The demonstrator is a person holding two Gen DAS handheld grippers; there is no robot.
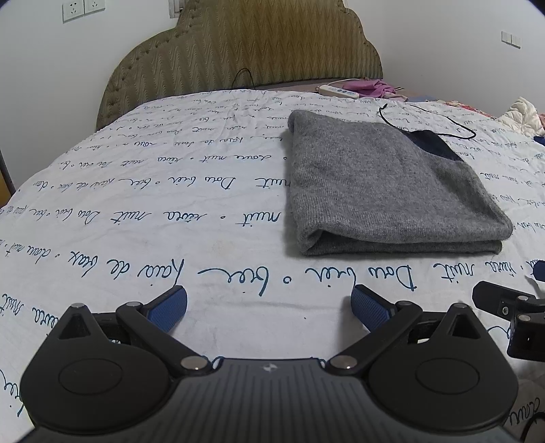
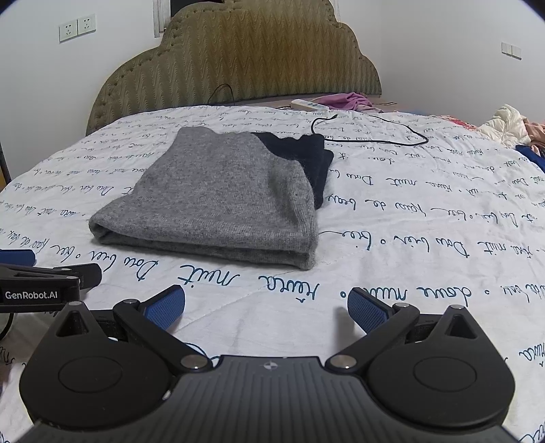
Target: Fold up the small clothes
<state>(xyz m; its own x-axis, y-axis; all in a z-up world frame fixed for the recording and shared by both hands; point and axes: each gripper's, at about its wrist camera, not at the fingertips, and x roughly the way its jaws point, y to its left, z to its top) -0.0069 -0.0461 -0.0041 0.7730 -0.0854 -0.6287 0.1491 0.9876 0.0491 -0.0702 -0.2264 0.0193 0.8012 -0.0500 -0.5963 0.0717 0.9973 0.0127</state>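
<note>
A grey knit garment (image 1: 385,184) lies folded into a thick rectangle on the white bedspread (image 1: 170,204), with a dark navy part (image 1: 432,143) showing at its far right corner. In the right wrist view the same grey garment (image 2: 221,201) sits ahead and left, its navy part (image 2: 313,160) sticking out behind. My left gripper (image 1: 269,306) is open, low over the bedspread, short of the garment's near fold. My right gripper (image 2: 265,308) is open too, with nothing between its blue pads (image 2: 366,311). Each gripper shows at the edge of the other's view.
A thin black cable (image 2: 371,131) loops on the bedspread (image 2: 425,238) beyond the garment. A white power strip (image 1: 337,91) and pink cloth (image 1: 371,87) lie near the padded headboard (image 1: 245,51). More crumpled clothes (image 2: 507,126) pile at the far right. The wall carries sockets (image 1: 78,8).
</note>
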